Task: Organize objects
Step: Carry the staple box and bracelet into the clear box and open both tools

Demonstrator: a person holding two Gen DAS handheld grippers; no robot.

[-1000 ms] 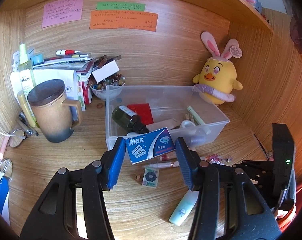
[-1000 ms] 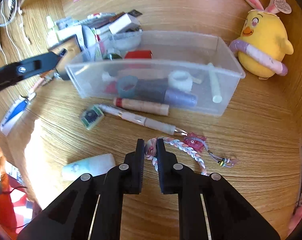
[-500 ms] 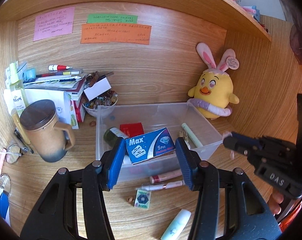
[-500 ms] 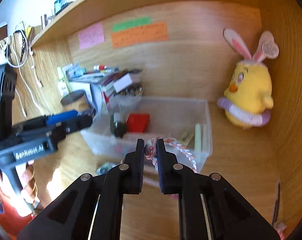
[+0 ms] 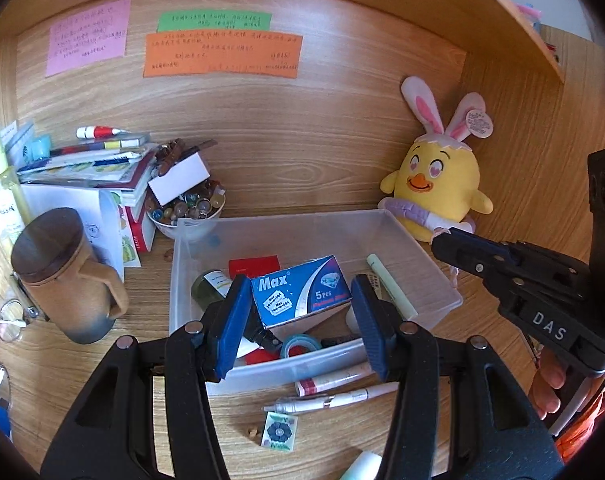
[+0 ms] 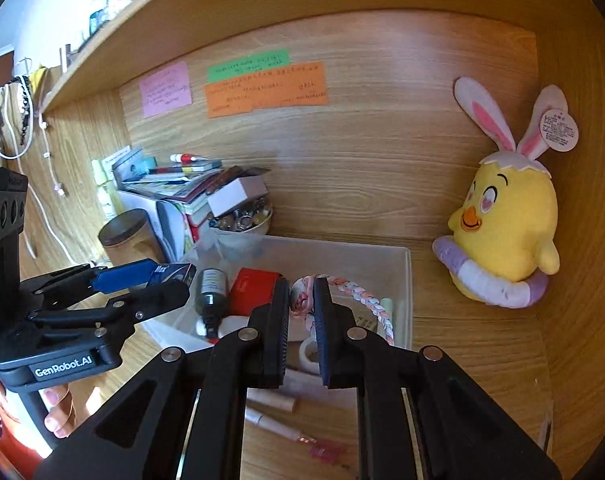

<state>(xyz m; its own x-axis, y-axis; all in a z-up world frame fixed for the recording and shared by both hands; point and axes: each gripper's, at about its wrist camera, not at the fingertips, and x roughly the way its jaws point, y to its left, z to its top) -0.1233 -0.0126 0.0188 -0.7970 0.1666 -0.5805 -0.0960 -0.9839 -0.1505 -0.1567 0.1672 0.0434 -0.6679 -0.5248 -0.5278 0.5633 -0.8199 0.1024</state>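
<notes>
Over the clear bin [image 5: 430, 264], the left gripper [image 5: 300, 312] clamped the Max box [image 5: 300, 296]; the right gripper [image 6: 302, 312], pinched nearly shut, held the braided cord [image 6: 366, 300], which probably needed lowering before release.

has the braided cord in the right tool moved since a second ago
Yes. The braided cord, gripped by the right tool, lay on the desk in front of the clear bin; it is now lifted above the bin.
</notes>
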